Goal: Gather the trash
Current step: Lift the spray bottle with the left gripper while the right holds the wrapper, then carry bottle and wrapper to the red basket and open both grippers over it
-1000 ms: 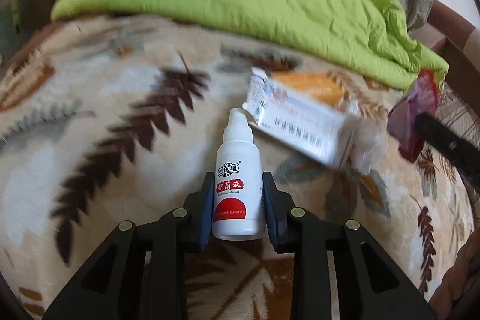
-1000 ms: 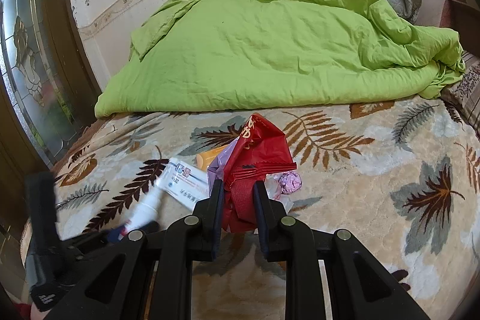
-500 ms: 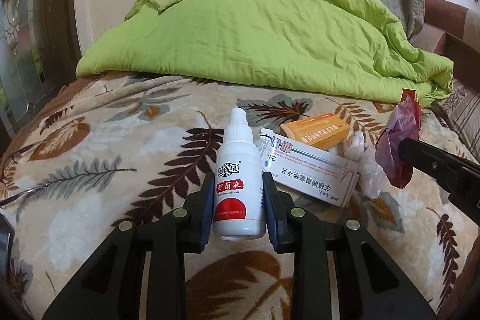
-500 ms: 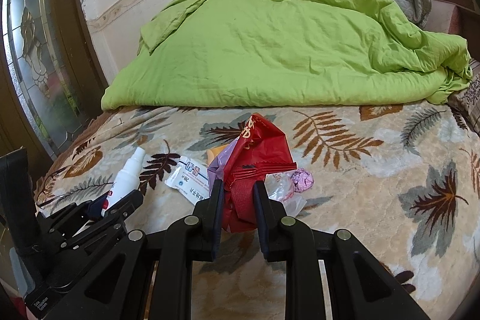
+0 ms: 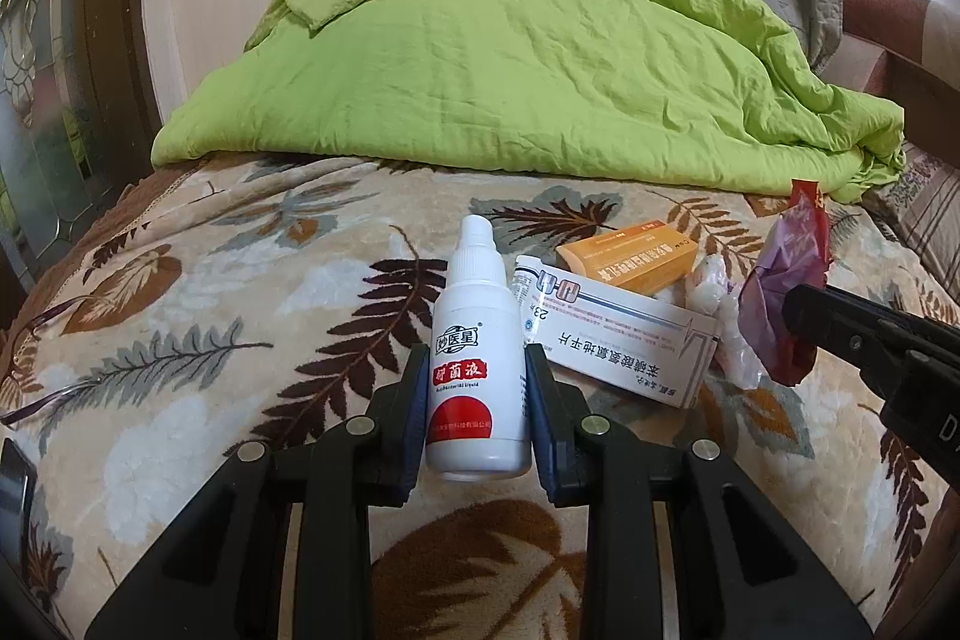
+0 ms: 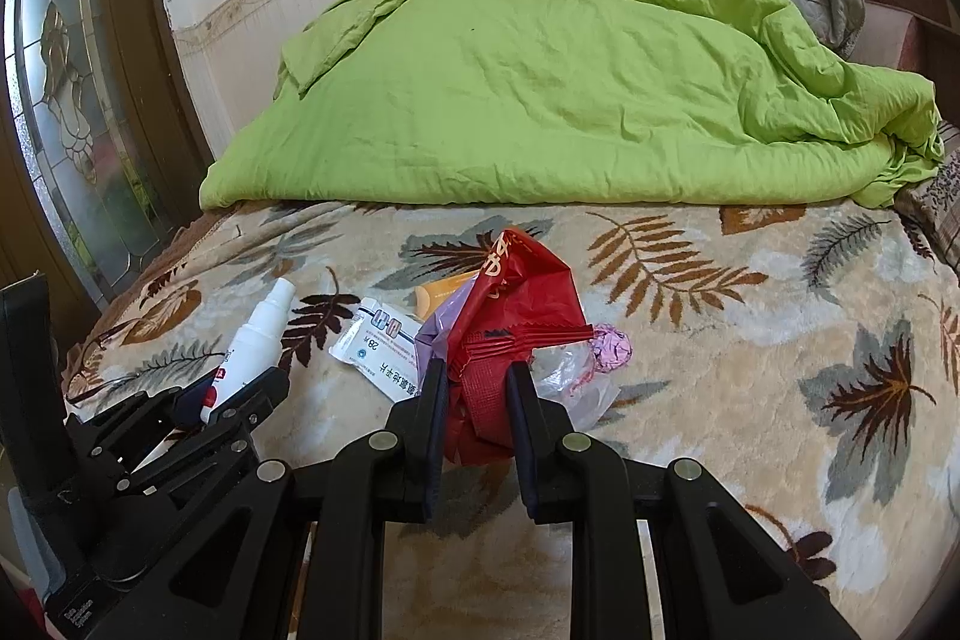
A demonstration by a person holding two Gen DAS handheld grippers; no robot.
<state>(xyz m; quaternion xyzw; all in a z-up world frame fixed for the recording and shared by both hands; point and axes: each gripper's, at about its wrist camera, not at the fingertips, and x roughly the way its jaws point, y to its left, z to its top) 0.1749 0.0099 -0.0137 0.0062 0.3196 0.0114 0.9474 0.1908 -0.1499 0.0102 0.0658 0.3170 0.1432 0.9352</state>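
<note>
**Both grippers hold trash above the bed**

The left gripper [image 5: 477, 400] squeezes a white bottle [image 5: 477, 364] above the leaf blanket [image 5: 198, 352]. The right gripper [image 6: 477, 400] pinches a red wrapper [image 6: 510, 334]. A white box [image 5: 624, 334], an orange box [image 5: 630, 259] and maybe clear plastic [image 6: 570, 376] lie on the blanket.

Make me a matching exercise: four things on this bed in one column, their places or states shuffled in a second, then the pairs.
Things
1. white bottle
2. red wrapper
3. orange box
4. green quilt

Places or states
A. heaped at the far end of the bed
B. clamped in the left gripper
C. lying beyond the white carton
D. clamped in the right gripper

Pairs: 1-B, 2-D, 3-C, 4-A
</note>
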